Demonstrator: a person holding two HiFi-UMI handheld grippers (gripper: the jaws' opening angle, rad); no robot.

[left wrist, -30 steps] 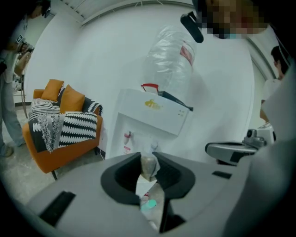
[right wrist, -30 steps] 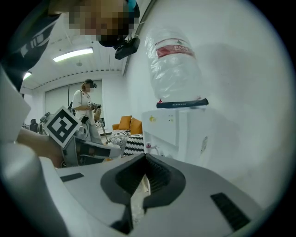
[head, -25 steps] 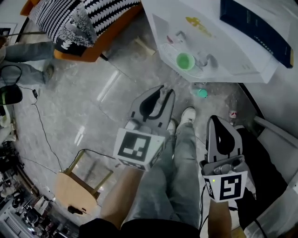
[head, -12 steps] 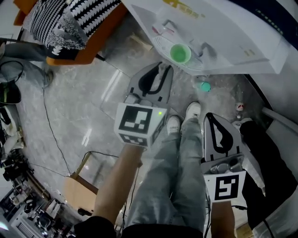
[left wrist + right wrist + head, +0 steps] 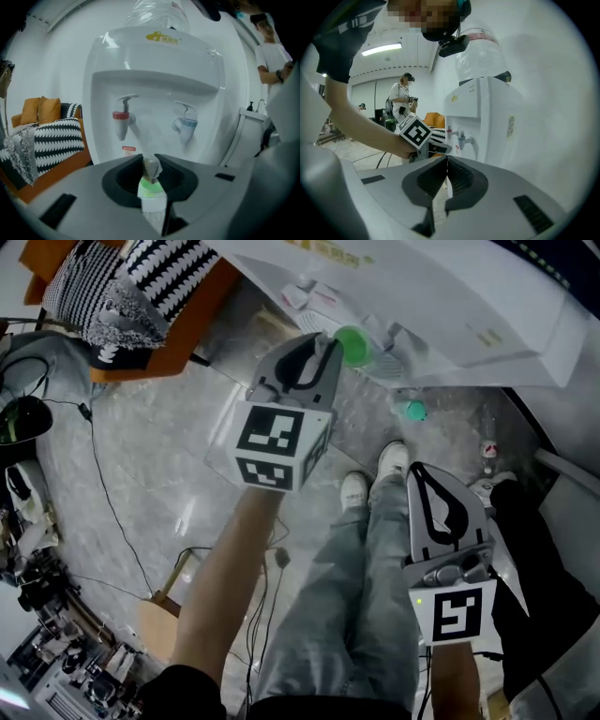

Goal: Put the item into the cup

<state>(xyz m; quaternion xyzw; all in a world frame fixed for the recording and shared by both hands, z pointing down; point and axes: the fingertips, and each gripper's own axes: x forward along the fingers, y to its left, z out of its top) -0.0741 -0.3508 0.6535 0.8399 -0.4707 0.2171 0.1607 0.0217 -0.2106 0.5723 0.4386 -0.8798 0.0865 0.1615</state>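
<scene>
My left gripper [image 5: 317, 345] is shut on a small brownish packet in a clear wrapper [image 5: 150, 169], pinched at the jaw tips. A green cup [image 5: 352, 345] stands on the drip tray of a white water dispenser [image 5: 441, 296], just right of the left jaw tips. In the left gripper view the cup [image 5: 151, 188] shows through the jaw gap, right below the packet, under the red tap [image 5: 121, 118] and blue tap [image 5: 185, 124]. My right gripper [image 5: 424, 476] hangs low by my legs, shut with nothing in it [image 5: 446, 165].
An orange sofa with striped cushions [image 5: 141, 287] stands left of the dispenser. A small green object [image 5: 412, 411] lies on the floor below the tray. A wooden stool [image 5: 167, 613] and cables are at the lower left. A person [image 5: 402, 99] stands far back.
My left gripper has moved forward and up with the packet until its tips are beside the green cup. The right gripper has hardly moved.
</scene>
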